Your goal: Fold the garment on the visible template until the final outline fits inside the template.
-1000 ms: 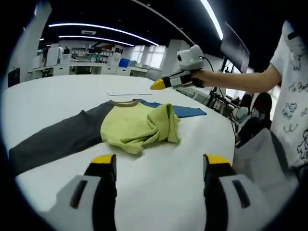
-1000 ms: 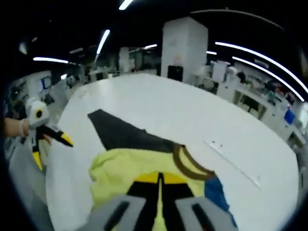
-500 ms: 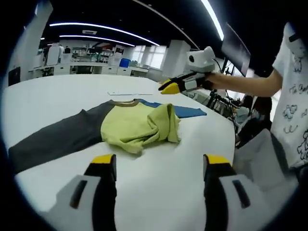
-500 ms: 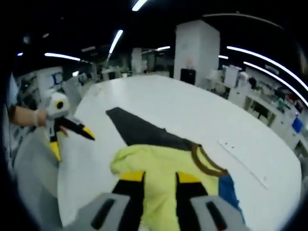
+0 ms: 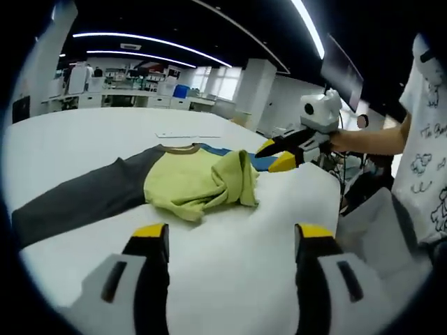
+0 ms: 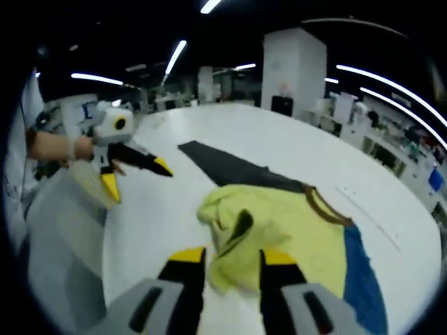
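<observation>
One yellow-green, grey-sleeved, blue-sleeved bunched cloth garment (image 5: 192,183) lies at 12 o'clock beyond the left gripper (image 5: 230,239) — and just ahead of the right gripper (image 6: 230,257) — both with jaws apart.

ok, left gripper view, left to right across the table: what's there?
Dark grey sleeve → yellow-green body of the garment, bunched up → blue sleeve → right gripper, jaws open, above the table's far right edge.
</observation>
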Demonstrator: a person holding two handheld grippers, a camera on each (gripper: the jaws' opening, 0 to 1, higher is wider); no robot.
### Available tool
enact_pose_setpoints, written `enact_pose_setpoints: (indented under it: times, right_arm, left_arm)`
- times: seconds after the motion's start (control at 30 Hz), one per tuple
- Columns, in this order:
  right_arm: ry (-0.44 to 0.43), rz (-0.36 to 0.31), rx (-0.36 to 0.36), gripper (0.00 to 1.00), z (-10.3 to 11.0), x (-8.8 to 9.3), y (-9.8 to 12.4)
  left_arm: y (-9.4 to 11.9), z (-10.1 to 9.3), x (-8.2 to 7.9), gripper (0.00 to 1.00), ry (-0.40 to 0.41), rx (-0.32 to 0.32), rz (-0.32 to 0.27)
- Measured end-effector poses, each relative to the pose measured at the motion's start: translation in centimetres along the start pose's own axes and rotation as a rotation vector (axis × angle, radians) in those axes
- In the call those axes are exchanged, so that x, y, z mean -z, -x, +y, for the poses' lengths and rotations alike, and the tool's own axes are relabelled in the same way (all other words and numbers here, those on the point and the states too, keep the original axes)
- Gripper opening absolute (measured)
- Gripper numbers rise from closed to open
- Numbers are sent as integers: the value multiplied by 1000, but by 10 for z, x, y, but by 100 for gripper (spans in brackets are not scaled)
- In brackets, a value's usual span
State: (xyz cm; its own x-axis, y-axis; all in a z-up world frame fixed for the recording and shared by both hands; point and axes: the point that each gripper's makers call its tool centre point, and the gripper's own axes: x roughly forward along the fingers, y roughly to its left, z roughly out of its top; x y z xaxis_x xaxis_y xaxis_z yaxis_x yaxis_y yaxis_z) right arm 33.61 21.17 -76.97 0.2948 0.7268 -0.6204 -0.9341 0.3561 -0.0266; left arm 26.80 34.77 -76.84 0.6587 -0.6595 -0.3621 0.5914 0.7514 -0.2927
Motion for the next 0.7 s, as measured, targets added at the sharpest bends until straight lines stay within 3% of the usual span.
enact_pose_setpoints:
  times: [0.27,0.43,0.57,0.7]
  right_arm:
    - [-121,3,32,22,1,18,-8]
    - [-85,29,33,15,6,28,-17]
    - [-10,99,31,11,12,48,-25]
    - [44,126,81,8,9,58,-31]
  left_arm:
    - [-1,-4,0,69,8,4,-10]
    - [-3,-7,0,69,12,11,-13]
    - [-5,-8,0,69,19,14,-15]
    - [-6,-11,3,69,24,20,-7]
